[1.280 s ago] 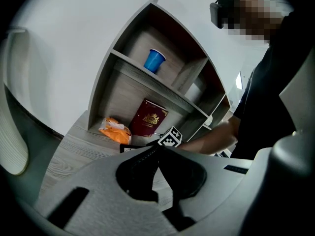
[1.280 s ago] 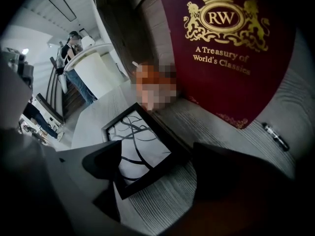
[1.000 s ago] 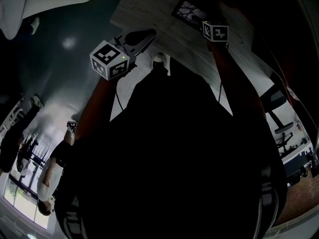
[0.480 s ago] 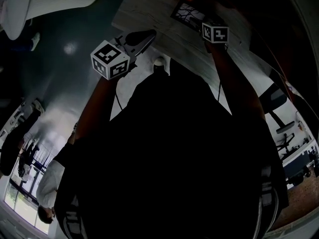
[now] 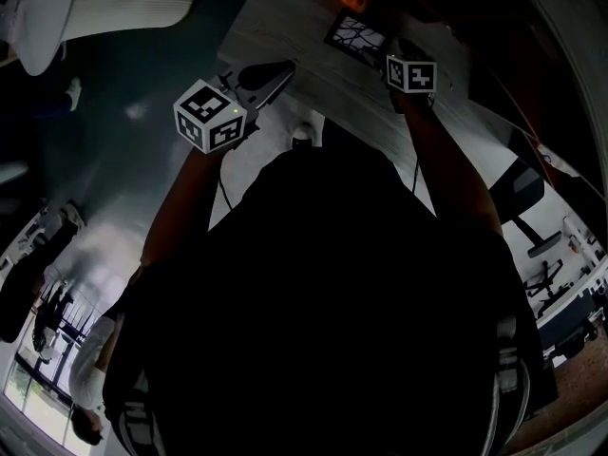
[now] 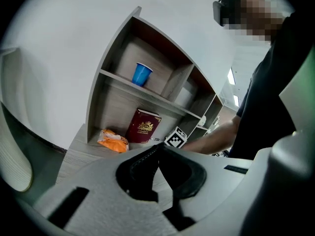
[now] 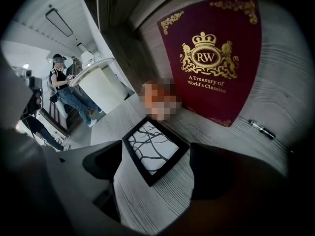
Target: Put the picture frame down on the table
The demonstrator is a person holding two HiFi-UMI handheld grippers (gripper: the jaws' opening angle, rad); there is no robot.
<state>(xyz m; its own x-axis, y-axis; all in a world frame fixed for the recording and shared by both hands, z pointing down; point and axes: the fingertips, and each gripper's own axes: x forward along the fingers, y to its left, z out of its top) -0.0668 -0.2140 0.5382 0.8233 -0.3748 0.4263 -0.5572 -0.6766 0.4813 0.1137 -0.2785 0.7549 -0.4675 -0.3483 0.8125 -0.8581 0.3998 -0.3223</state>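
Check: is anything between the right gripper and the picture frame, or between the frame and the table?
Nothing visible. The picture frame lies flat on the table, and the right gripper has its jaws apart around the frame's near corner, not touching it. The red book stands behind the frame, out of the way.

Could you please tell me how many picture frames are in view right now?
1. The picture frame lies flat on the table in front of the red book, seen between the right gripper's open jaws. Others could lie out of view.
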